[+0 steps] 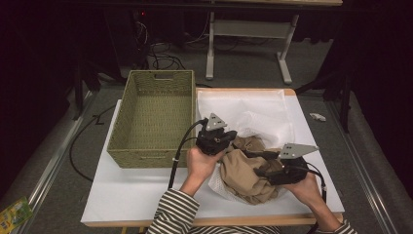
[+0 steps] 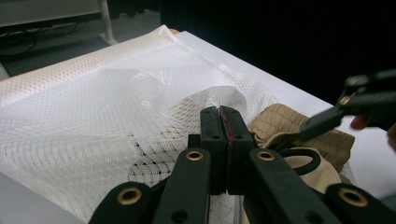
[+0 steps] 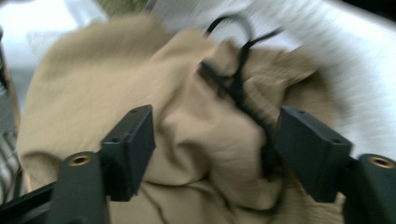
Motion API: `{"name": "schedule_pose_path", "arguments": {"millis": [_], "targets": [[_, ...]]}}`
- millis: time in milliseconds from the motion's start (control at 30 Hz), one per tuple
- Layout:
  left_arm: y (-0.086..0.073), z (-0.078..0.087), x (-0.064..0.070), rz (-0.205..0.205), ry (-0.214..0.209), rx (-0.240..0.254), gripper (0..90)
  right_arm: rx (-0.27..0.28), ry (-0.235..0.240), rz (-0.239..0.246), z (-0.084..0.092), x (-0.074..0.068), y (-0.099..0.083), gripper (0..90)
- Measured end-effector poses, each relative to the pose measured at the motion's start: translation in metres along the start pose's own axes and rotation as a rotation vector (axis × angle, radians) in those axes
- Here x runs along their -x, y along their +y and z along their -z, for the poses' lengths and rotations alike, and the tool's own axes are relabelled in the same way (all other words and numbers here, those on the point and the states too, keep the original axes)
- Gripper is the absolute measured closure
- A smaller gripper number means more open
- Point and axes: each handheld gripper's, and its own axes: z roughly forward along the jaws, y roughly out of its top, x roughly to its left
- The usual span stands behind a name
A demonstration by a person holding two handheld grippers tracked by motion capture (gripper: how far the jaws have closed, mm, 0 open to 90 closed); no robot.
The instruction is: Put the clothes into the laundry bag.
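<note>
A tan garment (image 1: 243, 175) with a black drawstring (image 3: 238, 79) lies bunched on the white table, partly on a white mesh bag (image 1: 253, 112). My left gripper (image 1: 233, 140) is shut, pinching an edge of the mesh bag (image 2: 116, 102) between its tips (image 2: 223, 112); the tan garment (image 2: 280, 121) lies just beyond. My right gripper (image 1: 261, 164) stands open over the tan garment (image 3: 201, 130), its jaws wide apart with cloth bulging between them but not pressed (image 3: 215, 140). One of its fingers (image 2: 322, 119) reaches in from the right in the left gripper view.
A woven green-tan basket (image 1: 151, 158) stands on the table's left half, close to my left hand. Bare white table (image 1: 136, 190) lies in front of it. On the floor are cables, a small white object (image 1: 316, 117) and a green packet (image 1: 14, 214).
</note>
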Motion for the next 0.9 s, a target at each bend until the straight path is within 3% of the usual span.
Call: {"name": "schedule_pose_path", "arguments": {"millis": [67,233,300,333,400,467,567,700,800,900], "targets": [[0.001,0.0,0.001,-0.003,-0.003,-0.002,89.3,-0.052,0.015,-0.004,-0.013,-0.001,-0.002,22.1],[-0.001,0.001,0.003,-0.01,-0.013,-0.004,89.2,-0.112,0.028,-0.016,-0.038,0.001,-0.007,21.9],[-0.001,0.0,0.003,-0.006,-0.022,-0.002,89.2,-0.144,0.052,-0.008,-0.047,0.002,-0.008,34.9],[-0.001,0.0,0.003,-0.005,-0.025,-0.002,89.2,-0.156,0.06,-0.003,-0.049,0.001,-0.009,46.6],[-0.001,0.0,0.005,-0.003,-0.034,0.003,89.2,-0.161,0.039,0.054,-0.049,-0.003,-0.007,69.9],[-0.001,0.001,0.006,-0.007,-0.041,0.0,89.2,-0.163,0.026,0.091,-0.049,-0.006,-0.004,80.3],[-0.001,0.002,0.01,-0.022,-0.052,-0.001,89.3,-0.1,-0.034,0.098,-0.043,-0.006,0.002,81.6],[0.003,0.005,0.015,-0.034,-0.066,0.016,89.3,-0.016,-0.16,0.07,-0.038,0.002,0.017,81.8],[0.005,0.008,0.018,-0.045,-0.067,0.026,89.3,-0.048,-0.284,0.084,-0.05,0.01,0.027,81.8],[0.004,0.007,0.018,-0.051,-0.054,0.019,89.3,-0.096,-0.322,0.056,-0.071,0.023,0.025,81.2]]}}
